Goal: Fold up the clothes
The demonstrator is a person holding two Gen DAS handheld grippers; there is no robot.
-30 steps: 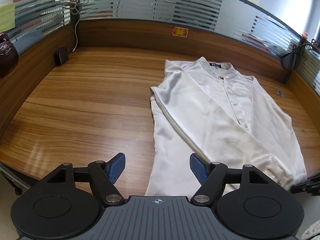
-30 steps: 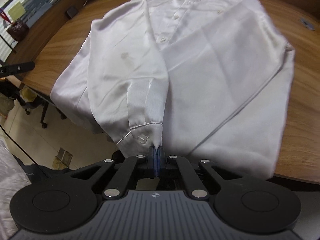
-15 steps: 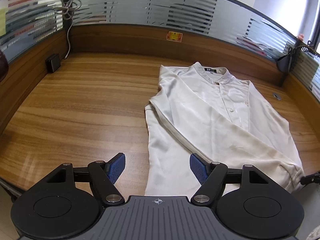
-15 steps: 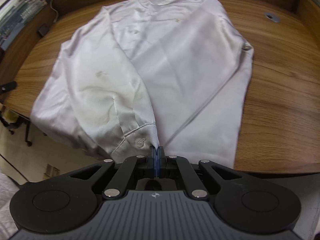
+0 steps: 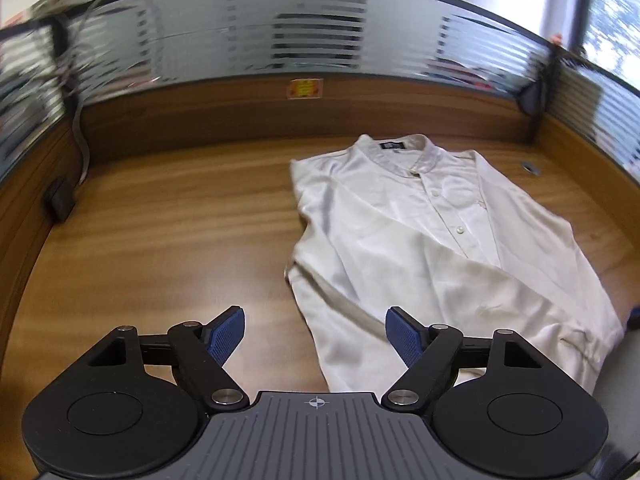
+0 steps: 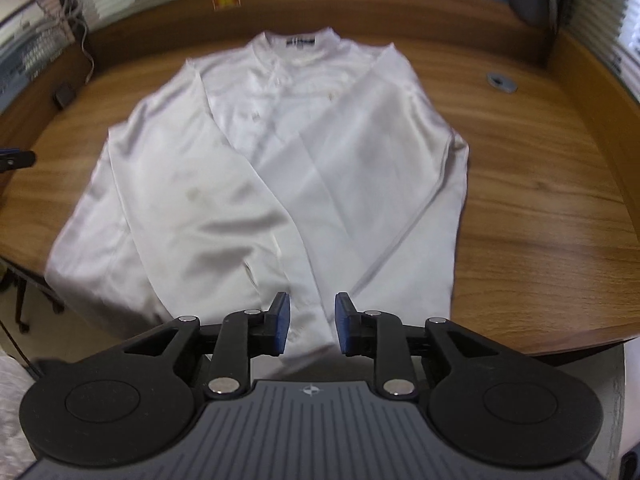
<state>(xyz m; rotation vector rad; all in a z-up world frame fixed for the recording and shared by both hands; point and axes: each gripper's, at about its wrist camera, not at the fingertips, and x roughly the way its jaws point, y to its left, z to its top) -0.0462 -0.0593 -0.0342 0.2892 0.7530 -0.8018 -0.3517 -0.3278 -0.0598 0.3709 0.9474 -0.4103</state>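
- The cream satin button-front shirt (image 6: pixel 256 184) lies front-up on the brown wood-grain bench (image 6: pixel 540 184), both sleeves crossed over its chest.
- The hem and a cuff overhang the bench's near edge at lower centre; slippery satin could slide off, undoing the crossed sleeves.
- The right hand-held gripper (image 6: pixel 308 326) stands parted astride that cuff, clamping nothing.
- The left hand-held gripper (image 5: pixel 316 336) gapes wide, empty.
- The collar points to the frame's top, the hem to the bottom: that is the long axis.

Left gripper (image 5: pixel 315 330), right gripper (image 6: pixel 308 322): black linkage arms, silver pivot screws, blue ribbed pads (image 5: pixel 225 334), twin round black discs, grey ridged housing bearing white crosshair mark.
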